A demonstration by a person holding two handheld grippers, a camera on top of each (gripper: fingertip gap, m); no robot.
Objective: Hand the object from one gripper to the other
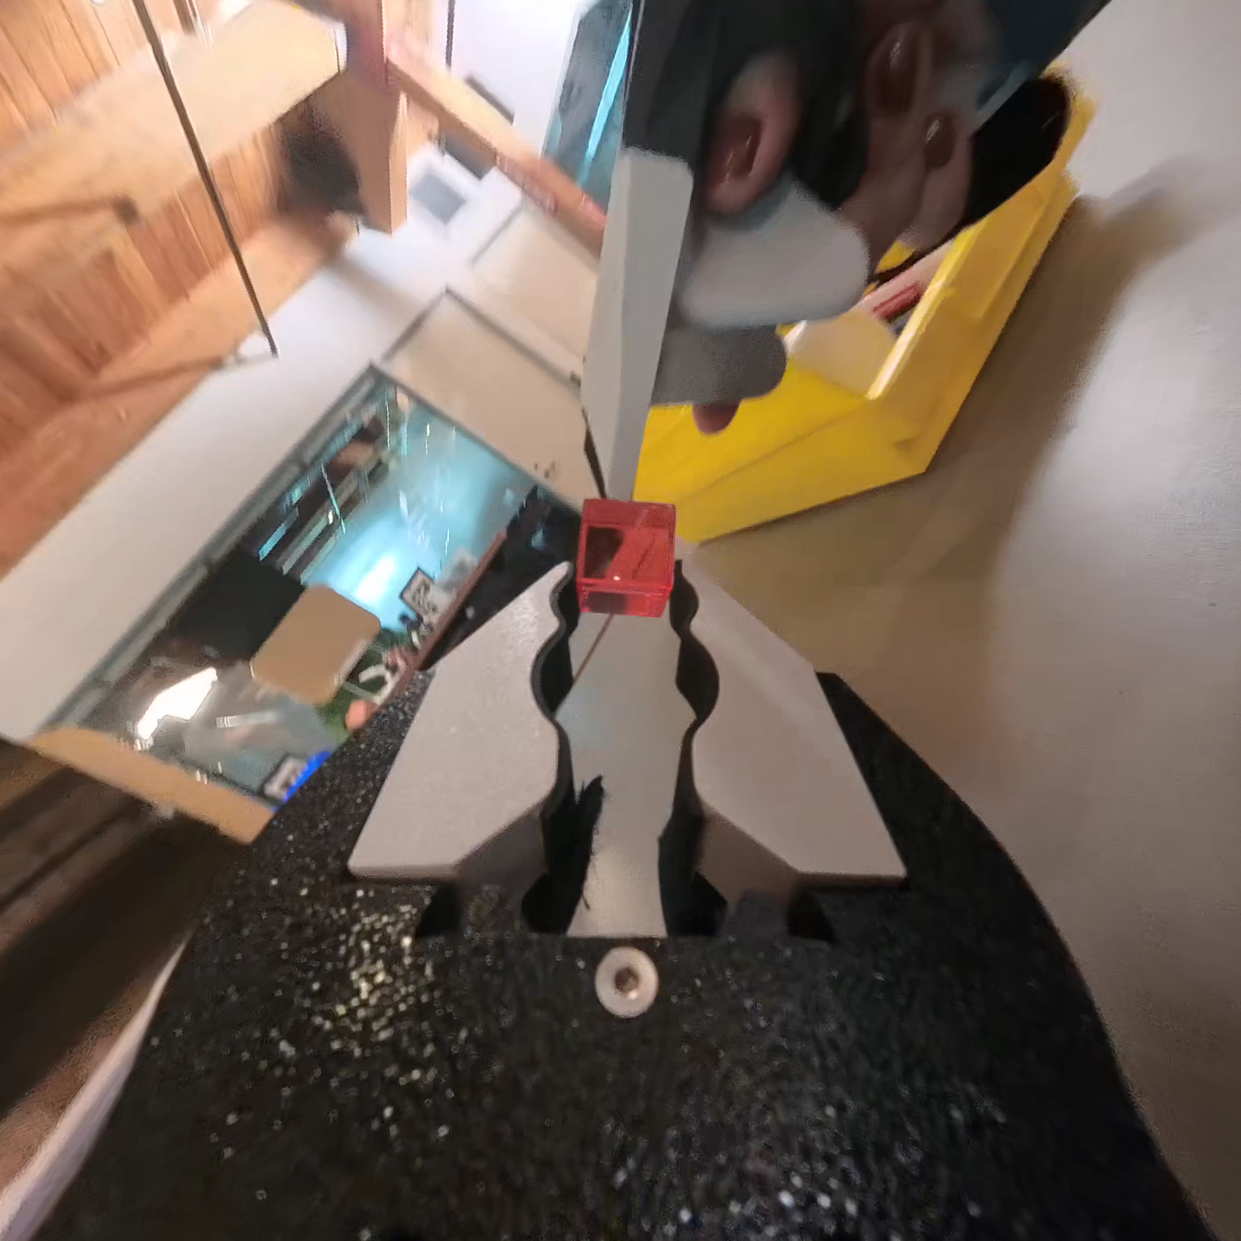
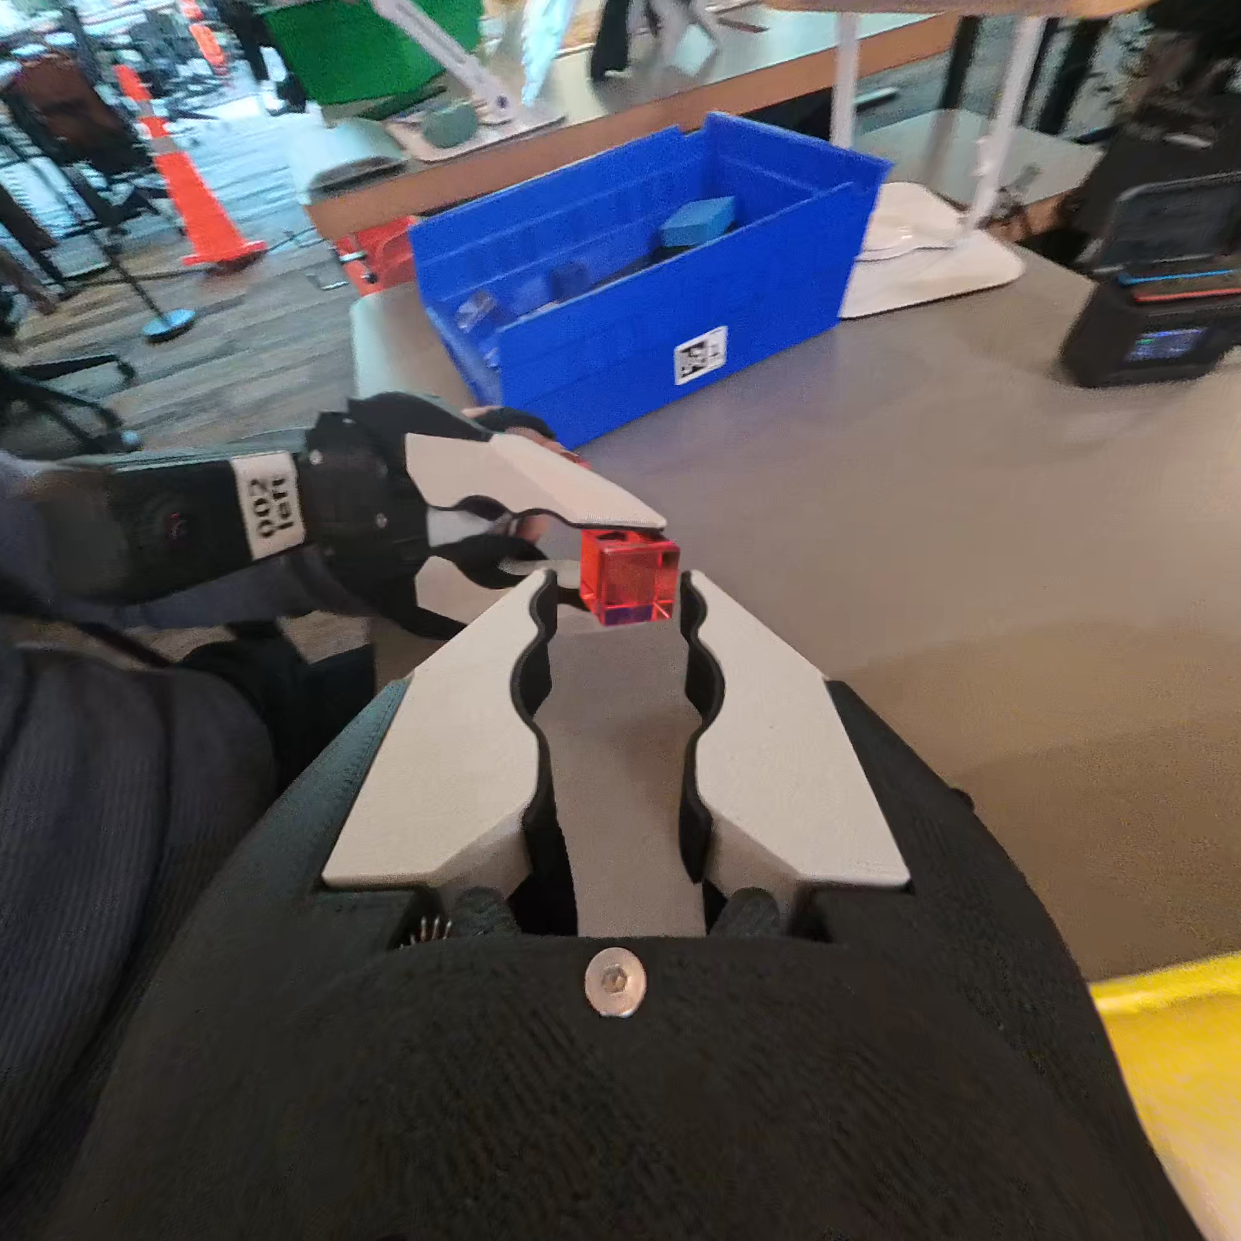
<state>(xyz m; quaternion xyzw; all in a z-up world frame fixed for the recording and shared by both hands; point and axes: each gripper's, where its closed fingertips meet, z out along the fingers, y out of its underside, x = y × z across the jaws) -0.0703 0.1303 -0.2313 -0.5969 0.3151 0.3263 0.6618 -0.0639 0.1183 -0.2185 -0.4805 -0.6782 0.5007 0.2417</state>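
Observation:
A small clear red cube [image 1: 624,557] is held in the air over the grey table [image 2: 940,604]. My left gripper [image 1: 624,585] is shut on it, fingertips pressed to its two sides. In the right wrist view the left gripper comes in from the left, its upper finger [image 2: 537,483] lying on top of the cube [image 2: 628,577]. My right gripper [image 2: 619,576] is open, its tips flanking the cube with small gaps on each side. In the left wrist view, one right-gripper finger [image 1: 638,302] comes down edge-on from above and ends at the cube's top edge.
A blue bin [image 2: 772,295] with blue pieces inside stands on the table beyond the cube. A yellow bin [image 1: 839,430] sits close by, its corner also in the right wrist view [image 2: 1175,1074]. A black device [image 2: 1155,302] and a white cloth [image 2: 927,255] lie at the far right. My two grippers' fingertips are within a few centimetres of each other.

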